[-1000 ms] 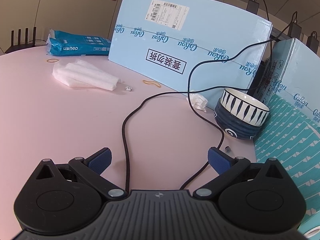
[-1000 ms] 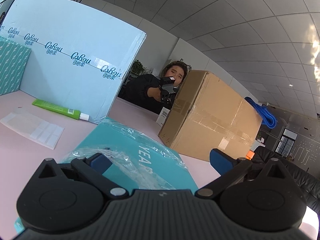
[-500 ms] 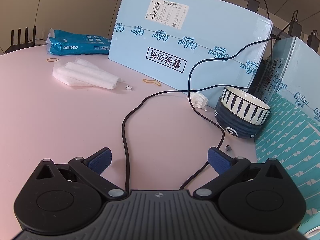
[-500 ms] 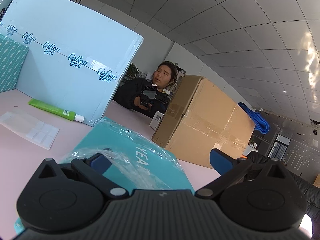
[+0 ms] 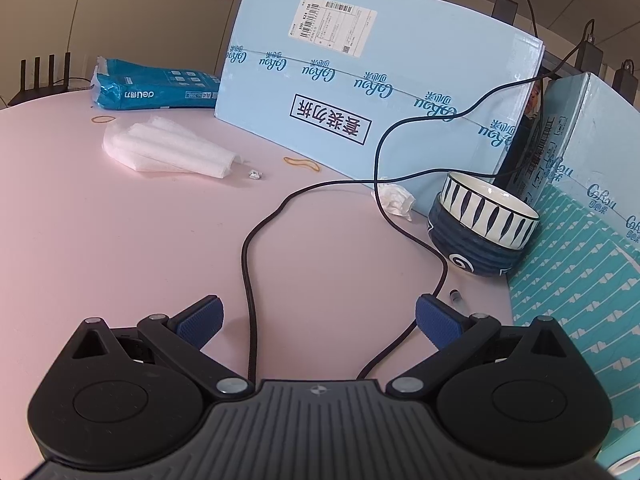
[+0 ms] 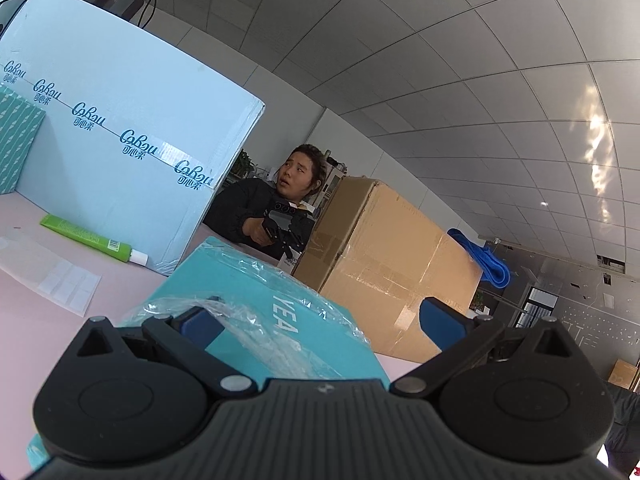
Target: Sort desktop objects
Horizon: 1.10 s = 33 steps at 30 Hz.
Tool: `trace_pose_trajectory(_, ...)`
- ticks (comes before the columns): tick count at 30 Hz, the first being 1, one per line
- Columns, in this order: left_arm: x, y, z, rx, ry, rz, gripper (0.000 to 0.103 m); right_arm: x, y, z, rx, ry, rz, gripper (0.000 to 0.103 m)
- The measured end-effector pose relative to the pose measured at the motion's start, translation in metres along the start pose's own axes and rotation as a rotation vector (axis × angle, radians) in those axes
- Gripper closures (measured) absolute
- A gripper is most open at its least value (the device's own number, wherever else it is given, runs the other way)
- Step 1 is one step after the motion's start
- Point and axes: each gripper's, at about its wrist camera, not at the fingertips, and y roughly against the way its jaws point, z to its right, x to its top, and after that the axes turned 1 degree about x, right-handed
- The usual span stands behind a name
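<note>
both tools spread over the pink counter

our left tool [image 5: 318,318] hangs low over the pink counter [image 5: 100,240] with its blue pads spread wide and nothing between them. a black cable [image 5: 250,280] runs across the counter through that gap. just past the right pad lies a small dark cap-like piece [image 5: 456,295], too small to name. further out, a striped bowl stacked in a dark blue bowl [image 5: 482,226] stands against a light blue box [image 5: 380,92], with a crumpled tissue [image 5: 394,198] just beside it. a rubber band [image 5: 302,164], folded white foam sheets [image 5: 168,148] and a blue paper pack [image 5: 152,90] lie farther off.

our right tool [image 6: 322,320] is also spread and holds nothing; its left pad sits over a teal box in clear plastic wrap [image 6: 256,320]. beyond are a green tube [image 6: 86,238] at the foot of a light blue carton [image 6: 120,128], a flat clear packet [image 6: 48,276], a brown cardboard box [image 6: 384,268], and a seated person in dark clothes [image 6: 256,216].
</note>
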Motion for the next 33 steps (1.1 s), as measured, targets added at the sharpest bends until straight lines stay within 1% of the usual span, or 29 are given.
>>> trace_pose_trajectory(6, 0.0, 0.0, 0.0, -0.005, 0.001, -0.002, 0.0, 0.002, 0.008, -0.003, -0.023, 0.028, 0.043, 0.0)
trace_pose_trajectory(10, 0.0, -0.001, 0.0, -0.011, 0.004, -0.002, 0.0, 0.003, 0.01, -0.002, -0.023, 0.031, 0.054, 0.0)
trace_pose_trajectory(19, 0.001, -0.002, 0.0, -0.022, 0.003, -0.005, 0.0, 0.008, 0.015, -0.006, -0.022, 0.037, 0.048, 0.0)
trace_pose_trajectory(29, 0.001, -0.001, 0.0, -0.027, 0.004, -0.005, 0.0, 0.019, 0.029, -0.019, 0.008, 0.003, 0.025, 0.0)
trace_pose_trajectory(33, 0.001, -0.001, 0.0, -0.029, 0.005, -0.006, 0.0, 0.023, 0.036, -0.025, 0.02, -0.002, 0.032, 0.0)
